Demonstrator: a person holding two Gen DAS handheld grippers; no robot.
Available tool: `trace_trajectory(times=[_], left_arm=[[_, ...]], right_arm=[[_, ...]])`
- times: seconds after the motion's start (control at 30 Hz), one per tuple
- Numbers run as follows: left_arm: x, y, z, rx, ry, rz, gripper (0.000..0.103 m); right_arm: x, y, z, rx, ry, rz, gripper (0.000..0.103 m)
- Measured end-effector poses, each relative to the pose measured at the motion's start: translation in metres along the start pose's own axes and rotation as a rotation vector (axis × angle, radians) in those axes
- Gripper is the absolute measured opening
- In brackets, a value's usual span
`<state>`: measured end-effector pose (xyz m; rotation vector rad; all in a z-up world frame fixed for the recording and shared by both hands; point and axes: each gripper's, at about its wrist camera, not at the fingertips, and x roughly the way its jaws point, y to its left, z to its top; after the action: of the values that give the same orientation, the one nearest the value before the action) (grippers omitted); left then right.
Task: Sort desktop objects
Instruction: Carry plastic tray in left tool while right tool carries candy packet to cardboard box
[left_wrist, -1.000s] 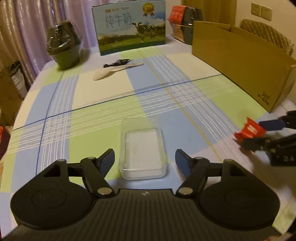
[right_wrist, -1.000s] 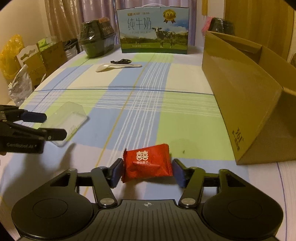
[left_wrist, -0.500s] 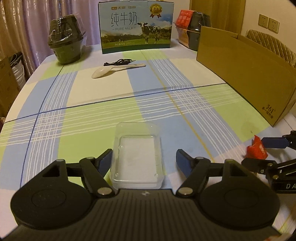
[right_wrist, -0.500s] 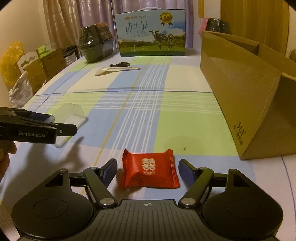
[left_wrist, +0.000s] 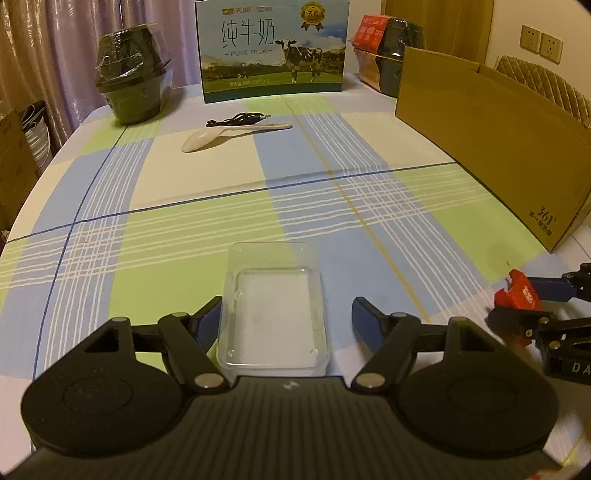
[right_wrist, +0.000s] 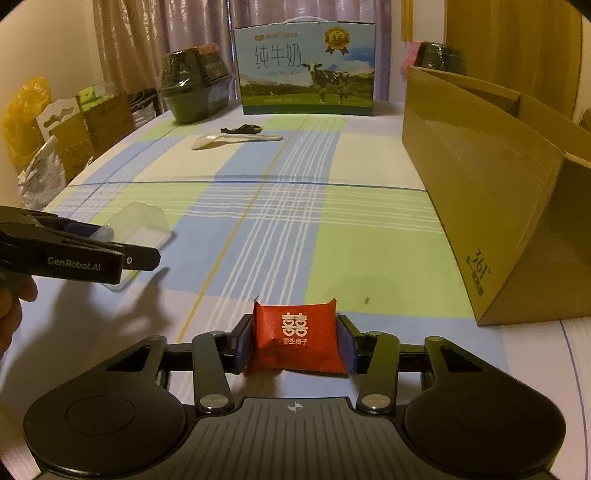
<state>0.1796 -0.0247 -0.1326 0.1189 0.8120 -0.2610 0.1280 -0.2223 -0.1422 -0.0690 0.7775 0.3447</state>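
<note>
The table (left_wrist: 184, 206), under a blue, green and cream checked cloth, stretches away ahead of both tongs. Along its right side, forward of the right tongs, lies a long brown cardboard box (right_wrist: 491, 192) with its top open. At the far end, straight ahead, stands a pure milk carton (left_wrist: 273, 51) with a cow printed on it, and to its left sits a dark wrapped container (left_wrist: 133, 92). A white spoon (left_wrist: 229, 134) lies well ahead of the left tongs, with a coiled black cable (left_wrist: 236, 119) just behind its handle. The left tongs (left_wrist: 286, 317) are spread wide around a clear plastic box (left_wrist: 273, 306) that rests on the cloth; the left finger looks to be at the box's wall and the right finger is clear of it. The right tongs (right_wrist: 295, 341) are squeezed onto a red candy packet (right_wrist: 297, 336) with white characters, its two ends pinched between the blue pads.
</note>
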Motion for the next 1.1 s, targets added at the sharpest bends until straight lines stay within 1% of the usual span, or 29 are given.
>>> trace_trajectory(times=[0.07, 0.13, 0.2, 0.4, 0.67, 1.1], left_arm=[[0.0, 0.001, -0.001, -0.013, 0.006, 0.012, 0.069], [0.0, 0.004, -0.002, -0.039, 0.011, 0.021, 0.063], [-0.001, 0.006, -0.003, -0.051, 0.017, 0.025, 0.052], [-0.005, 0.002, -0.004, -0.032, 0.021, 0.044, 0.052], [-0.022, -0.012, -0.008, -0.023, 0.023, 0.023, 0.052], [-0.064, -0.041, -0.013, -0.102, 0.016, 0.014, 0.052]], right_arm=[[-0.001, 0.001, -0.001, -0.001, 0.0, -0.002, 0.041], [-0.002, 0.002, -0.001, -0.001, 0.0, -0.004, 0.041], [-0.002, 0.001, -0.001, 0.003, 0.001, -0.004, 0.04], [-0.005, 0.001, 0.0, 0.007, 0.001, -0.007, 0.04], [-0.021, -0.006, 0.0, 0.032, -0.008, -0.023, 0.04], [-0.065, -0.015, 0.014, 0.072, -0.082, -0.029, 0.04]])
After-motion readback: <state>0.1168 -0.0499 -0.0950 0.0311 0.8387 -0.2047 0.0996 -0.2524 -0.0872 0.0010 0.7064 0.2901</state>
